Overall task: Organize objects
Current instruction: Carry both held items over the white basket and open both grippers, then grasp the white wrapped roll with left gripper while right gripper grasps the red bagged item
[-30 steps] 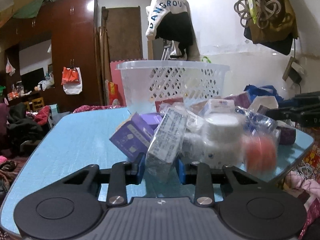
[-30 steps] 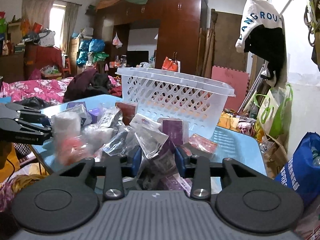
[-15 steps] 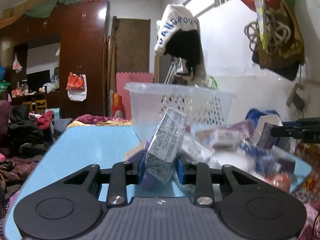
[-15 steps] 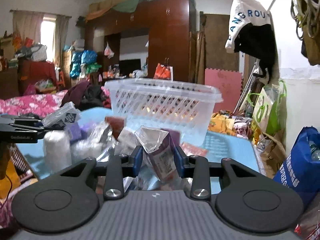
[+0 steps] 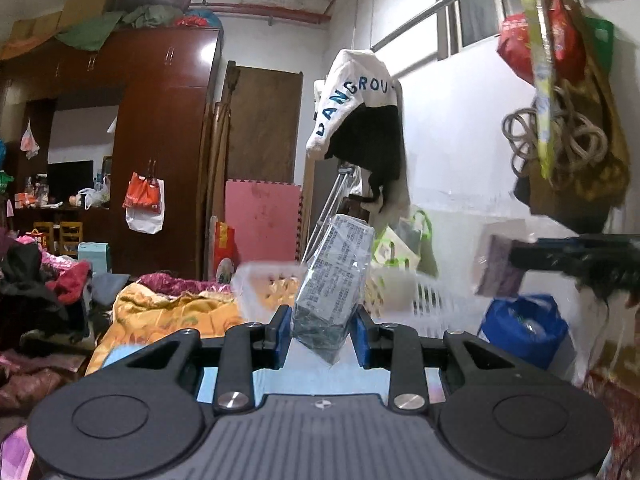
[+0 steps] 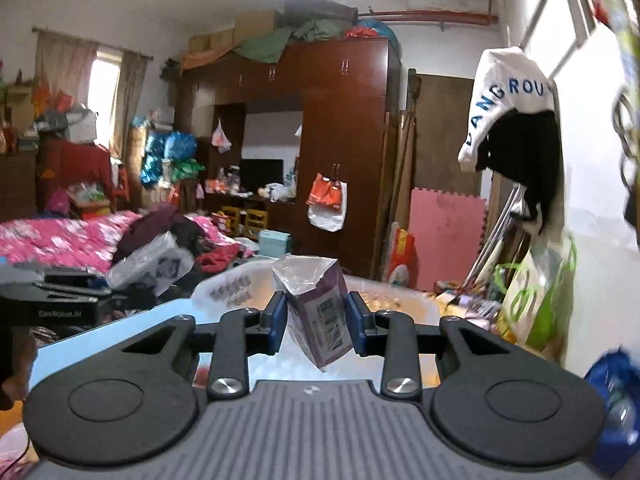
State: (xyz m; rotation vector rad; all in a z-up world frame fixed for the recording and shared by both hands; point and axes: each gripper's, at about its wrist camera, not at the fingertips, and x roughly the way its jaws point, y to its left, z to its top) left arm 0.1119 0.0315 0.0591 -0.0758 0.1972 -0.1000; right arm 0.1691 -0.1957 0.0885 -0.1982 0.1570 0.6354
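- Both hands are loaded. My left gripper (image 5: 320, 334) has its jaws clamped on a grey packet (image 5: 334, 280) wrapped in clear film, small print all over it.
- My right gripper (image 6: 316, 326) has its jaws pinched on a purple box (image 6: 320, 312), also in a crinkly clear wrapper.
- Neither item is touching anything but the blue pads; both hang in the air above the table (image 6: 120, 332), which shows as a light blue strip low in the frame.
- The bit that matters: the basket (image 5: 404, 292) sits straight ahead of and below both sets of jaws, dead centre behind each held item. In the right view its white rim (image 6: 240, 280) runs right behind the box.
- The packet's long axis runs up and away from the jaws, top leaning right. It's gripped near its bottom end, so most of it sticks up past the pads.
- The box is tilted too, top leaning left, its lower corner poking out below the jaws.
- Can't say which hand is nearer the basket. It's blurred in both views, worse in the left one.
- Left view only: the right gripper (image 5: 580, 256) coming in from the right edge with its box, level with the packet's top.
- Right view only: the left gripper (image 6: 52, 296) at the left edge, packet sticking out to its right, plus the bed (image 6: 60, 236) behind it.
- My guess for the next move: ease forward and down over the rim, then let go. The packet will probably tip as it drops.
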